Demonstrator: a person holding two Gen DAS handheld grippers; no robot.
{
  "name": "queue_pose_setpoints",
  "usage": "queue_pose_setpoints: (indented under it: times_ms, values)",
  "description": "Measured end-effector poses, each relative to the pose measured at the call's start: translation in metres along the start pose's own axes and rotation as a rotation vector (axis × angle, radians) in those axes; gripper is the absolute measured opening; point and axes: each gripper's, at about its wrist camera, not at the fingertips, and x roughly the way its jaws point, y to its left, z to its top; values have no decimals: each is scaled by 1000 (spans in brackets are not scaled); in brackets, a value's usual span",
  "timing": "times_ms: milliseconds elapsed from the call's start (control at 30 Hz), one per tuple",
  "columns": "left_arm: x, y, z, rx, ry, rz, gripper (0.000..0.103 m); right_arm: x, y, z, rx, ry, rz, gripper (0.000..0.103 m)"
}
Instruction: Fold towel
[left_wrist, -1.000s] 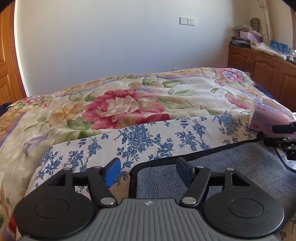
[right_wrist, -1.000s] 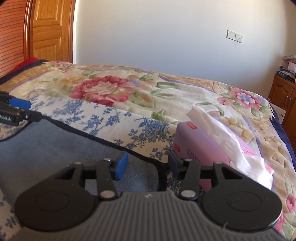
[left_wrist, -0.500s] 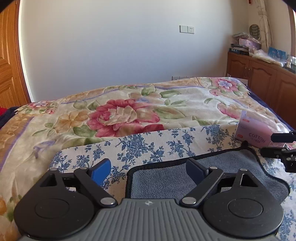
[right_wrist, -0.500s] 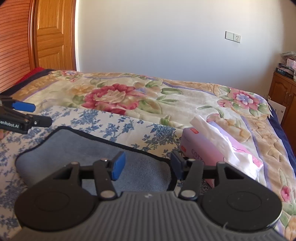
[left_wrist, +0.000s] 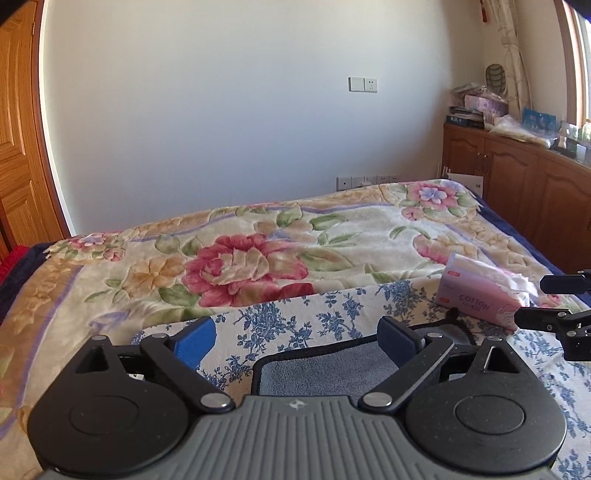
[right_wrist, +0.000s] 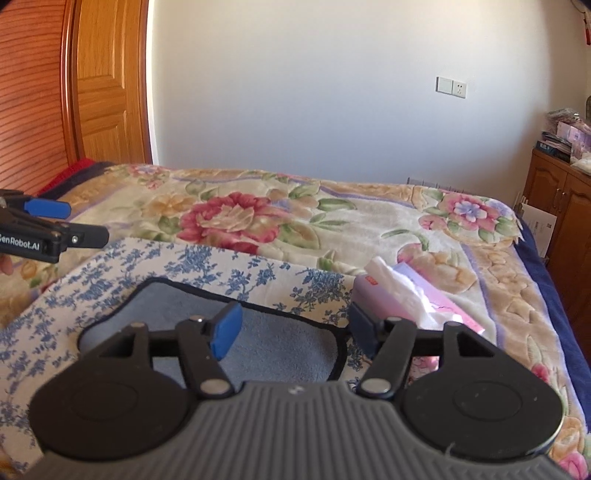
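Towel (right_wrist: 258, 339) black-edged, flat on floral cloth (right_wrist: 207, 266) | left tool (left_wrist: 295, 338) opening, empty | right tool (right_wrist: 295, 328) opening, empty

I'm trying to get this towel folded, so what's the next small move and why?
Probably bring both grippers back down to the towel's short ends for another fold. It lies flat and folded on the blue-flowered cloth, and the left gripper and right gripper are both opening with nothing between the jaws.

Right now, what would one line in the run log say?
towel: folded, lying on bed | left claw: opening, nothing between | right claw: opening, nothing between | tissue pack: beside towel
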Motion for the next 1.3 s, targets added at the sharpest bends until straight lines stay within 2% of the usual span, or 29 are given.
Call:
queue_pose_setpoints:
  times_ms: [367, 900, 1033, 1167, 1300]
  values:
    - [-47, -5, 5, 14, -6, 0, 102, -40, 10, 8, 8, -32, -3, 69]
    - [-86, -24, -7, 24, -4, -17, 103, -76, 20, 1, 10, -41, -7, 71]
    - [-93, -29, -13, 37, -3, -20, 103, -81, 23, -4, 20, -47, -15, 85]
    - [-100, -32, -21, 49, -2, -21, 103, -85, 24, -9, 26, -41, -17, 87]
    - [-106, -33, -29, 38, -3, -26, 103, -88, 25, -14, 35, -49, -27, 99]
